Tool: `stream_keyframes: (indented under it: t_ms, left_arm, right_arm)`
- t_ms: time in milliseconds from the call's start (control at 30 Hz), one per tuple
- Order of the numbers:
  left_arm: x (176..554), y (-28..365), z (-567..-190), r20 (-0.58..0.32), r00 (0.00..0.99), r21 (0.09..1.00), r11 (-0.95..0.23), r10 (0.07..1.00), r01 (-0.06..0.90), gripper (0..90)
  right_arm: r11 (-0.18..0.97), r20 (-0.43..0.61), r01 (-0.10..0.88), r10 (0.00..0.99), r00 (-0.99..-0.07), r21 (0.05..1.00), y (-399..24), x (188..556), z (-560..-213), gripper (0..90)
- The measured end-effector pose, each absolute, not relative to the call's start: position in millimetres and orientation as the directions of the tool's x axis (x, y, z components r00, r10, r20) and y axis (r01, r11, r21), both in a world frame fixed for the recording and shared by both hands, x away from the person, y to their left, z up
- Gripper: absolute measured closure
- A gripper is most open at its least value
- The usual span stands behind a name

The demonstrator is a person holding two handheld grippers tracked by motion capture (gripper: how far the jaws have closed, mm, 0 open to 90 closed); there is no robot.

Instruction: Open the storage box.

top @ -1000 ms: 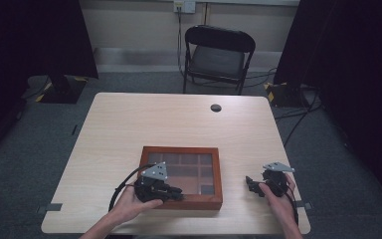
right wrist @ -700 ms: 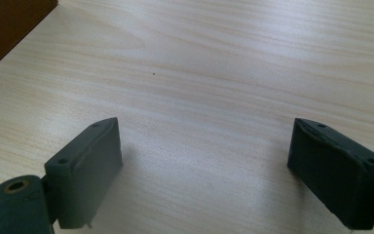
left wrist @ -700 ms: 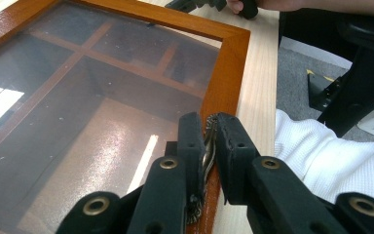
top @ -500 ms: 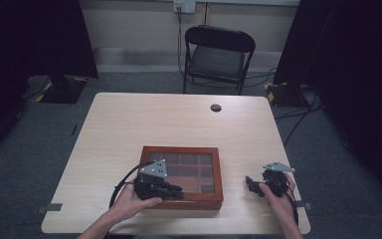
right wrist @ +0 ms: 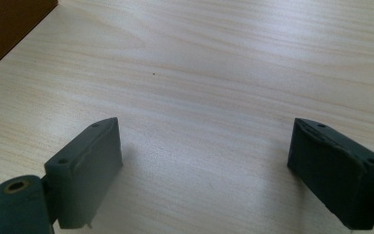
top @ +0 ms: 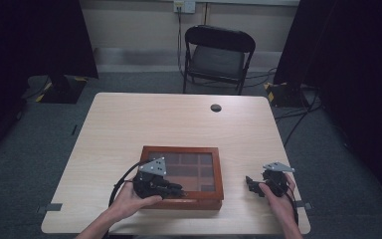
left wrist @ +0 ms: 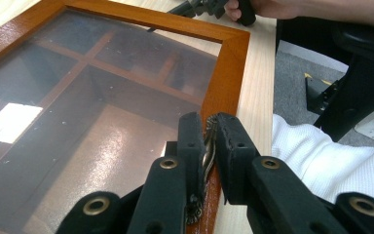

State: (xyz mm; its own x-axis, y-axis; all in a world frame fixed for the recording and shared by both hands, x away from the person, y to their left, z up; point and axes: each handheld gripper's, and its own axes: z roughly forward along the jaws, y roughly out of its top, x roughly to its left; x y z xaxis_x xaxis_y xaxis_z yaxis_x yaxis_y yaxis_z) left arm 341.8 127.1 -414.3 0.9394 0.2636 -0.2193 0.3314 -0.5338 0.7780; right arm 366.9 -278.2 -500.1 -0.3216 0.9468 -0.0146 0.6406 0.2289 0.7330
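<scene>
A brown wooden box with a glass lid over several compartments lies near the table's front edge. My left gripper rests at the box's front rim. In the left gripper view its jaws are shut on a small brass latch on the wooden frame. My right gripper sits on the table to the right of the box, a short gap away. In the right gripper view it stands wide open over bare wood, with the box corner at the upper left.
The light wooden table has a small black round cap near its far edge. A black folding chair stands behind the table. Cables lie on the grey floor at the right. White cloth shows beside the table's front edge.
</scene>
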Motion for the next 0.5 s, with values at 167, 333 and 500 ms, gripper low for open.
stream_keyframes:
  t_ms: [167,333,500]
  left_arm:
    - [342.0,126.8,-412.8,-0.216,0.94,0.774,-0.541,0.263,0.329,81.2]
    - [342.7,126.8,-411.3,-0.217,0.94,0.771,-0.544,0.265,0.331,81.2]
    - [343.7,128.1,-408.3,-0.227,0.936,0.78,-0.526,0.268,0.339,81.2]
  right_arm:
    - [0.229,-0.015,0.64,0.947,-0.322,0.733,-278.2,366.9,-500.1,11.3]
    - [0.229,-0.015,0.64,0.947,-0.322,0.733,-278.2,366.9,-500.1,11.3]
    - [0.229,-0.015,0.64,0.947,-0.322,0.733,-278.2,366.9,-500.1,11.3]
